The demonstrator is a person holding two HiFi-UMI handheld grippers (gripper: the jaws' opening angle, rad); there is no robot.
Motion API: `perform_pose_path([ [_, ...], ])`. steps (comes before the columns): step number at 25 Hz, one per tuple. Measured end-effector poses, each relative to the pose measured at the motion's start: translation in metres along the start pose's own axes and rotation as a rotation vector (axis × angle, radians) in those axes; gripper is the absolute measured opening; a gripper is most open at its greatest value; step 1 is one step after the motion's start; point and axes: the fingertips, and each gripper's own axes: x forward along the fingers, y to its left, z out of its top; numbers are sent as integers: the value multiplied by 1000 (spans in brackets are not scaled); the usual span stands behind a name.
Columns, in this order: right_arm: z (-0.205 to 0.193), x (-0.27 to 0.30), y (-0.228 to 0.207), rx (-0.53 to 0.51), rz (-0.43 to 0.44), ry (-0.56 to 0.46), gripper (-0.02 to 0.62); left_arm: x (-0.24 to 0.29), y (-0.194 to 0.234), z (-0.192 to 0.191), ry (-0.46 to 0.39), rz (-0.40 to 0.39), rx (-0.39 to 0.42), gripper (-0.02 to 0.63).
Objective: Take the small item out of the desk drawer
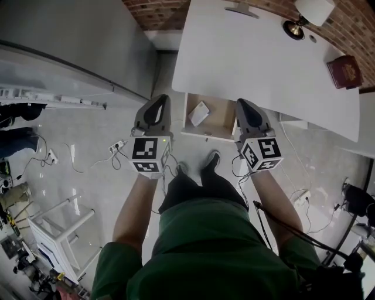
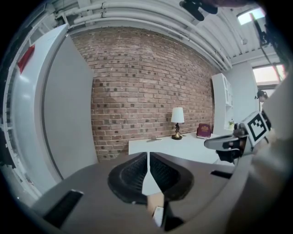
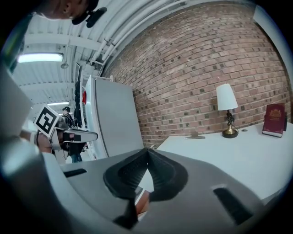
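The wooden desk drawer [image 1: 225, 119] stands pulled out from under the white desk [image 1: 252, 53]. A small white item [image 1: 198, 113] lies flat in its left half. My left gripper [image 1: 159, 98] hangs just left of the drawer, shut and empty. My right gripper [image 1: 243, 103] hovers over the drawer's right edge, also shut with nothing in it. In the left gripper view the jaws [image 2: 148, 157] meet tip to tip, and a bit of the white item [image 2: 158, 215] shows below them. The right gripper view shows its jaws [image 3: 147, 153] closed above the desk's edge [image 3: 238, 157].
A lamp [image 1: 304, 16] and a red book [image 1: 344, 71] sit at the desk's far side. A tall white cabinet [image 3: 114, 119] stands to the left. Cables and power strips [image 1: 117, 146] lie on the floor, with a white rack [image 1: 58, 228] at lower left. The person's feet [image 1: 210, 163] stand before the drawer.
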Motion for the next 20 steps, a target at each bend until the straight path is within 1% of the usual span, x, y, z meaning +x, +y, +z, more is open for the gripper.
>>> perform_pose_path([
  [5,-24,15,-8,36,-40,12,4,21,6,-29,32,-57,-11,11],
  [9,-58,25,-11,44,-83,66,3,38,16,-58,67,-99,-19,11],
  [13,-89,32,-17,62,-116,110,3,47,20,-79,91,-133,-24,10],
  [16,-115,37,-20,104,-131,138,3,53,21,-99,116,-157,-29,11],
  [20,-161,42,-25,195,-164,201,3,59,22,-128,154,-168,-44,11],
])
